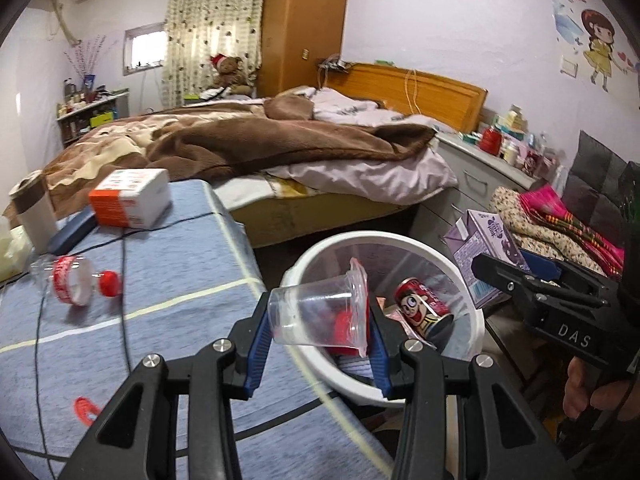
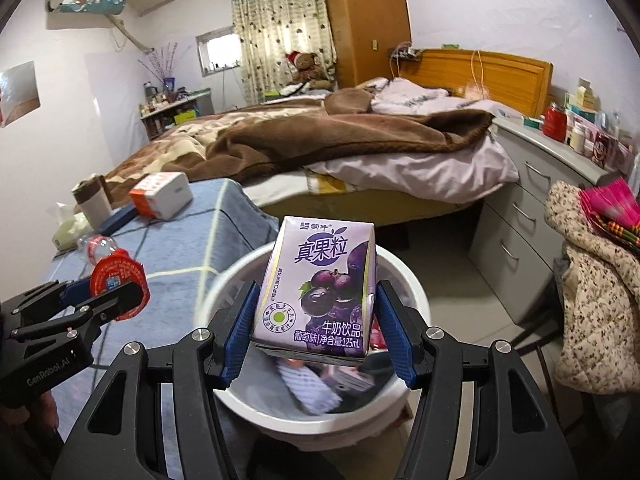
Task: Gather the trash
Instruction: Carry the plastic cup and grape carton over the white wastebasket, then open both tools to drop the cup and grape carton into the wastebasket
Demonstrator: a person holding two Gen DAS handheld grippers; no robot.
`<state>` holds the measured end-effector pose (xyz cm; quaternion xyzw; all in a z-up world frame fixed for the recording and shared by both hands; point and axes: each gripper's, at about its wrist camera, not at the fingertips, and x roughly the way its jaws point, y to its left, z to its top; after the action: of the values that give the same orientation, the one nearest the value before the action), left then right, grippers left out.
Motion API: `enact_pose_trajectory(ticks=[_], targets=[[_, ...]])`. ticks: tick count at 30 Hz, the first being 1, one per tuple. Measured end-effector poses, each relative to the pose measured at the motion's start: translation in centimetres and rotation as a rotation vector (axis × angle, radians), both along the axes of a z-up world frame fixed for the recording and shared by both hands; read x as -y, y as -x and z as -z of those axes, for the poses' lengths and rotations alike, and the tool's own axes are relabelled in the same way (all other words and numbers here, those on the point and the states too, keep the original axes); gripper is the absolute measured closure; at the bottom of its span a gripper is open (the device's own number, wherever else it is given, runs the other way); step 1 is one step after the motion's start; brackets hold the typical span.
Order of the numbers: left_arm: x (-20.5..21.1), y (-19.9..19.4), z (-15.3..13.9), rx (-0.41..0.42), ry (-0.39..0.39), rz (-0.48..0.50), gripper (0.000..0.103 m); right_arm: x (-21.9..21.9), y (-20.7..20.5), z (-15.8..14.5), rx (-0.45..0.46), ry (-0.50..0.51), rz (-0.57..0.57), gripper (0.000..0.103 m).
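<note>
My left gripper (image 1: 318, 316) is shut on a clear plastic cup with a red foil lid (image 1: 320, 312), held sideways over the rim of the white trash bin (image 1: 316, 258). In the right wrist view the cup's red lid (image 2: 116, 284) shows in that gripper. My right gripper (image 2: 316, 316) is shut on a purple grape milk carton (image 2: 320, 292), held upright above the bin (image 2: 416, 292). The carton also shows in the left wrist view (image 1: 486, 248). A red drink can (image 1: 424, 308) and other trash lie in the bin. A clear bottle with a red cap (image 1: 76, 276) lies on the blue-covered table (image 1: 180, 280).
On the table stand an orange-and-white box (image 1: 128, 198), a white tumbler (image 1: 32, 212), a dark blue case (image 1: 74, 230) and a black cable (image 1: 124, 280). A bed (image 1: 248, 144) is behind. Grey drawers (image 2: 528, 200) and piled clothes (image 2: 592, 280) are to the right.
</note>
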<state>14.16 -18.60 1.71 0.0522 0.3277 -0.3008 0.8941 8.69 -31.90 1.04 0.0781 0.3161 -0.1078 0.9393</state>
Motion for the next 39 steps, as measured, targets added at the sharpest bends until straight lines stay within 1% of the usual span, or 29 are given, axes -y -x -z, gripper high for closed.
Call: enact_pose_trajectory(ticks=[5,9,15,17,19,20,23,24,25,27,29,30,31,34,39], targets=[[2.3,-0.4,0.8,-0.020,-0.009,0.041,0.058,1.7,-0.2,1.3,-0.043,-0.017,0.023,0.043],[3.9,-0.9,1.7,-0.043,-0.032,0.054,0.058,2.3,-0.4,1.9,-0.068,-0.023,0.016,0.043],[5.3,-1.6,2.9,-0.064,-0.044,0.075,0.058,3.1,-0.8,2.7,-0.096,-0.019,0.014,0.043],[5.7,-2.1,3.5,-0.086,-0.054,0.077,0.058,3.4,-1.0,3.0,-0.109,-0.011,0.011,0.043],[6.0,-2.5,4.1,-0.115,-0.041,0.089,0.058,3.5,-1.2,3.3,-0.119,-0.005,0.005,0.043],[6.1,-2.6,4.3,-0.119,-0.042,0.080,0.058,3.5,-1.3,3.4,-0.122,-0.002,0.003,0.043],[6.6,-2.5,4.6,-0.097,-0.076,0.079,0.058,3.9,-1.6,3.8,-0.131,-0.009,0.008,0.043],[6.7,-2.4,4.7,-0.100,-0.072,0.084,0.054,4.0,-1.7,3.9,-0.134,-0.016,0.004,0.043],[6.7,-2.5,4.7,-0.105,-0.064,0.092,0.045,4.1,-1.8,4.0,-0.138,-0.017,0.003,0.043],[6.6,-2.5,4.7,-0.113,-0.053,0.092,0.037,4.0,-1.9,4.0,-0.139,-0.015,0.001,0.042],[6.4,-2.5,4.6,-0.115,-0.043,0.092,0.036,4.1,-1.8,4.0,-0.130,-0.021,-0.003,0.040],[6.3,-2.5,4.6,-0.116,-0.041,0.089,0.036,4.1,-1.7,3.9,-0.126,-0.026,-0.003,0.036],[6.2,-2.5,4.5,-0.116,-0.040,0.085,0.035,4.1,-1.7,3.9,-0.120,-0.033,-0.003,0.035],[5.7,-2.5,4.4,-0.115,-0.034,0.079,0.035,4.1,-1.5,3.6,-0.098,-0.046,0.000,0.035],[4.3,-2.5,4.0,-0.111,-0.019,0.053,0.034,3.7,-1.4,3.3,-0.089,-0.031,0.000,0.035]])
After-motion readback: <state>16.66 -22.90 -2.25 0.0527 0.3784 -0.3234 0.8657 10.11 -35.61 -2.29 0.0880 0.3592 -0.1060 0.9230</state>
